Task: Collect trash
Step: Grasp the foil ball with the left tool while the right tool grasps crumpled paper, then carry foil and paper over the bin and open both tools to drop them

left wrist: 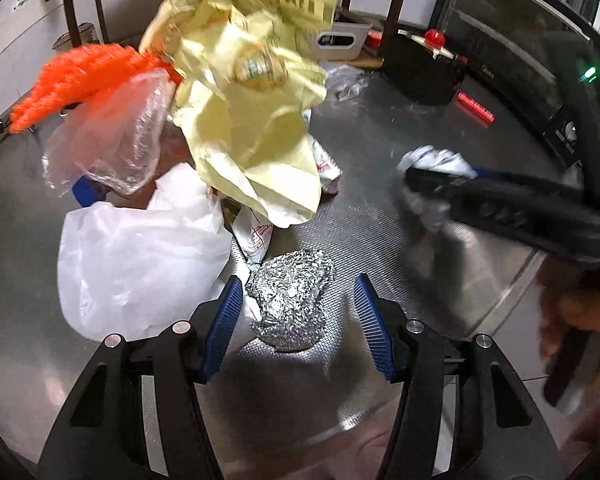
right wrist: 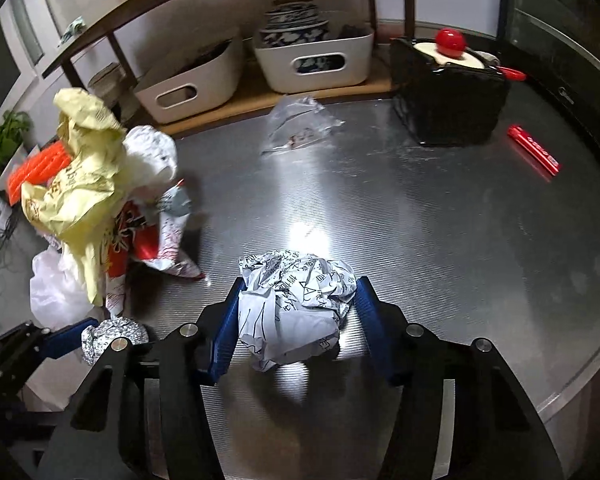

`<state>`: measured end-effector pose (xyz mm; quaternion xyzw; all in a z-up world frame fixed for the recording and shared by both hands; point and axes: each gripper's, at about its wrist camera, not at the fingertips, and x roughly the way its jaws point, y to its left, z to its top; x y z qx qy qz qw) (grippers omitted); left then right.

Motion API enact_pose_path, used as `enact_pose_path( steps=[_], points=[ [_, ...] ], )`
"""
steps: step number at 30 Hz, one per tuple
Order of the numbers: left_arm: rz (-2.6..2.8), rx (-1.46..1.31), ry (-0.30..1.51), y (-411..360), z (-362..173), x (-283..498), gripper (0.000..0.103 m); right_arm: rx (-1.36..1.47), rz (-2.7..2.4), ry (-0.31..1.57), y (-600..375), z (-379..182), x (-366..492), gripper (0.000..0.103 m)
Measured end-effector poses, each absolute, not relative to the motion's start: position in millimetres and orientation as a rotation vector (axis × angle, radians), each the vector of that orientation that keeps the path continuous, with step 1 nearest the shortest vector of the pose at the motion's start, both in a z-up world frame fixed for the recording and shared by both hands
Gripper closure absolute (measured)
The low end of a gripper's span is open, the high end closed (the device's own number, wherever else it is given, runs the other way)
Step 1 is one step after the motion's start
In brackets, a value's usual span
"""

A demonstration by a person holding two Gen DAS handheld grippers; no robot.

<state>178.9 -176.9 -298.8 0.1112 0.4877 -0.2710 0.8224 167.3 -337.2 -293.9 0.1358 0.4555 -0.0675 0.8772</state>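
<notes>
The paper wad [right wrist: 296, 304] sits between the blue pads of my right claw [right wrist: 296, 312], both pads pressing its sides, so I am pinching it; whether it is lifted off the steel I cannot tell. The foil ball [left wrist: 290, 300] lies between the spread pads of my left claw [left wrist: 296, 320], the left pad just beside it, the right pad apart from it. It rests on the counter [right wrist: 440, 220].

Just left of the foil the trash pile [left wrist: 204, 140] heaps up: a white bag [left wrist: 132, 260] at the front, a clear bag [left wrist: 116, 144] behind it, a yellow wrapper [left wrist: 252, 120] on top, an orange mesh [left wrist: 80, 84] at the rear left, and red-and-white printed paper [right wrist: 156, 236] under the yellow. A clear wrapper [right wrist: 300, 124] lies alone farther back, well apart from the pile.

The counter is embossed steel with a bright glare in the middle. At its back a wooden shelf [right wrist: 220, 96] holds two white bins [right wrist: 316, 60], one with patterned bowls [right wrist: 292, 20] stacked in it. A black box [right wrist: 452, 92] with a red knob [right wrist: 451, 42] stands at the right rear, a red bar [right wrist: 534, 156] lying near it. Greens [right wrist: 0, 148] show at the far left edge.

From the left camera the right claw and its wad are motion-blurred. The print on the yellow wrapper is unreadable, and the bottom of the pile is hidden by the bags.
</notes>
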Motion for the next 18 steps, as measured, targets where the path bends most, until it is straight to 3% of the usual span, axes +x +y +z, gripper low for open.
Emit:
enact_pose_path(
  steps=[2,10,18],
  points=[
    [-0.581,0.243,1.046,-181.1,-303.3,181.2,0.056,0.293,-0.140,0.948,-339.9,-291.9,165.1,0.047],
    [-0.623,0.248,1.023,-190.5,-297.6,173.0,0.067,0.305,-0.147,0.937,-344.0,-284.1,154.7,0.047],
    [-0.600,0.227,1.002,-166.6,-281.3,143.4,0.067,0.279,-0.119,0.923,-323.4,-267.6,132.9,0.048]
  ],
)
